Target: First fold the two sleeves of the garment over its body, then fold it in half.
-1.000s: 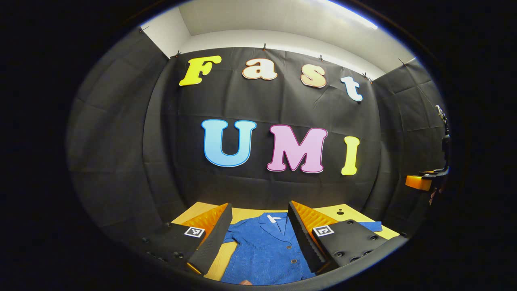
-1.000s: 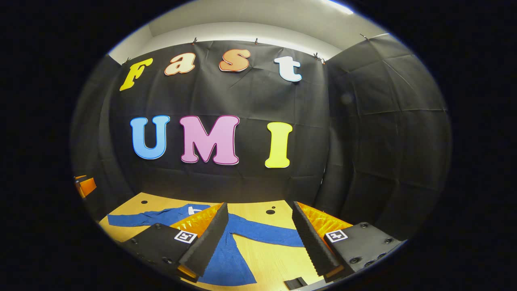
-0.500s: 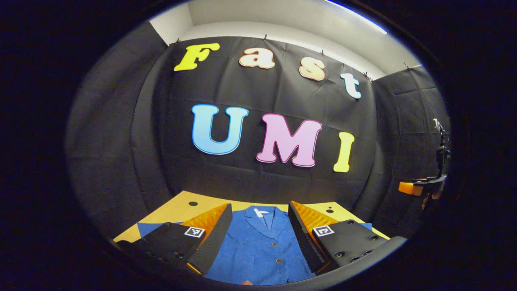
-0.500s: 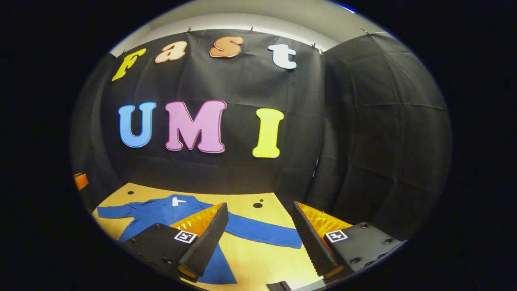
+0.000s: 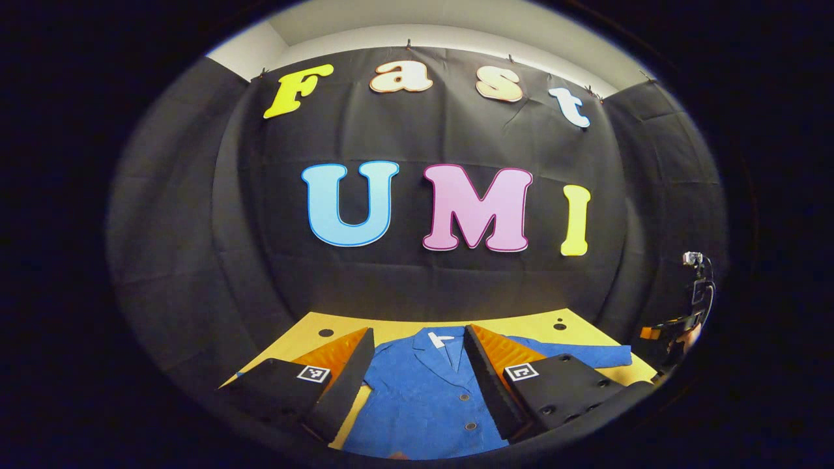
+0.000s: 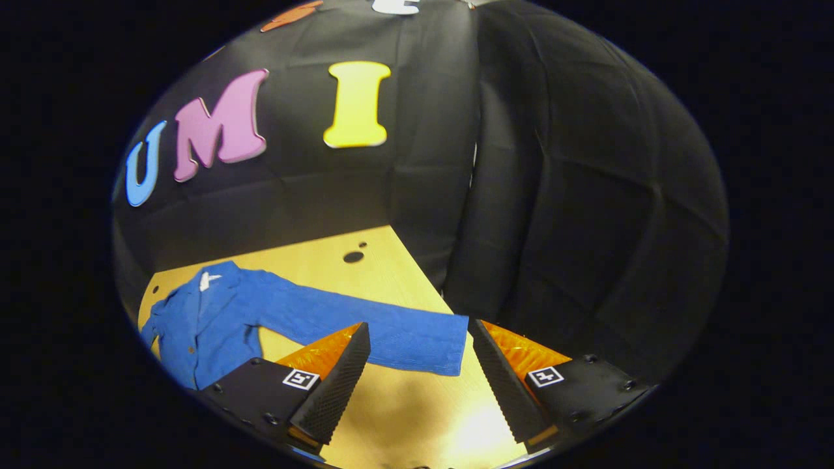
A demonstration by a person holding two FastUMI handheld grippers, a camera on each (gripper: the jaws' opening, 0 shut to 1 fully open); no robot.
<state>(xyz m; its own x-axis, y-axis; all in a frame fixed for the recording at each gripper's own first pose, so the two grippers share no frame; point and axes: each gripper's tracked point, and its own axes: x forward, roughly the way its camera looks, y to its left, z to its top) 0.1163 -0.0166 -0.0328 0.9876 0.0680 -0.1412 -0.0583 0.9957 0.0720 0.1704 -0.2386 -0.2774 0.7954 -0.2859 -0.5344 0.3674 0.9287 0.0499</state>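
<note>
A blue button-up jacket (image 5: 427,394) lies flat on the yellow wooden table (image 5: 521,324), collar toward the back wall. My left gripper (image 5: 417,381) hangs open above its chest, fingers either side of the collar, touching nothing. In the right gripper view the jacket's body (image 6: 202,326) lies at the left and one long sleeve (image 6: 365,329) stretches out to the right. My right gripper (image 6: 420,378) is open just in front of that sleeve's cuff (image 6: 443,345), nothing between its fingers. The right gripper (image 5: 677,329) also appears at the far right of the left gripper view.
Two small round holes (image 6: 354,256) mark the tabletop (image 6: 313,254) near the back edge. Black cloth walls close the table in behind and on the right. Bare tabletop lies between the right gripper's fingers.
The right gripper has tilted down and swung right toward the sleeve's cuff, which now lies just ahead of its fingers. The left gripper shifted only slightly over the jacket's chest.
</note>
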